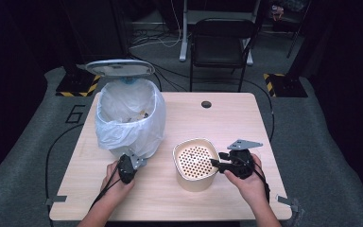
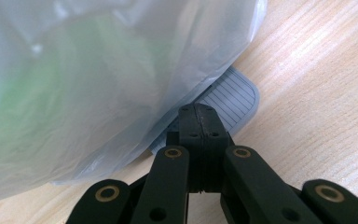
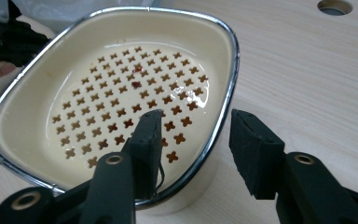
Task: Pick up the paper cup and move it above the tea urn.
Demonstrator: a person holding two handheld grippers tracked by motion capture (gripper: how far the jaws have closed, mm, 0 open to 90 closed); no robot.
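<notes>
A small pedal bin point(image 1: 130, 118) lined with a white plastic bag stands at the table's left, its grey lid point(image 1: 119, 67) raised. My left gripper point(image 1: 128, 163) is at the bin's foot; in the left gripper view its jaws point(image 2: 196, 114) are shut, tips resting on the grey ribbed pedal point(image 2: 235, 95) under the hanging bag point(image 2: 98, 79). A cream container point(image 1: 194, 182) with a chrome rim and a perforated insert sits mid-table. My right gripper point(image 1: 216, 163) point(image 3: 198, 126) straddles its right rim point(image 3: 233, 60), one jaw inside and one outside, open with gaps on both sides.
The wooden table point(image 1: 227, 123) has a round cable hole point(image 1: 206, 104) point(image 3: 334, 6) at the back. A black folding chair point(image 1: 220, 42) stands behind it. Some rubbish lies inside the bin bag. Bare tabletop lies right of and behind the container.
</notes>
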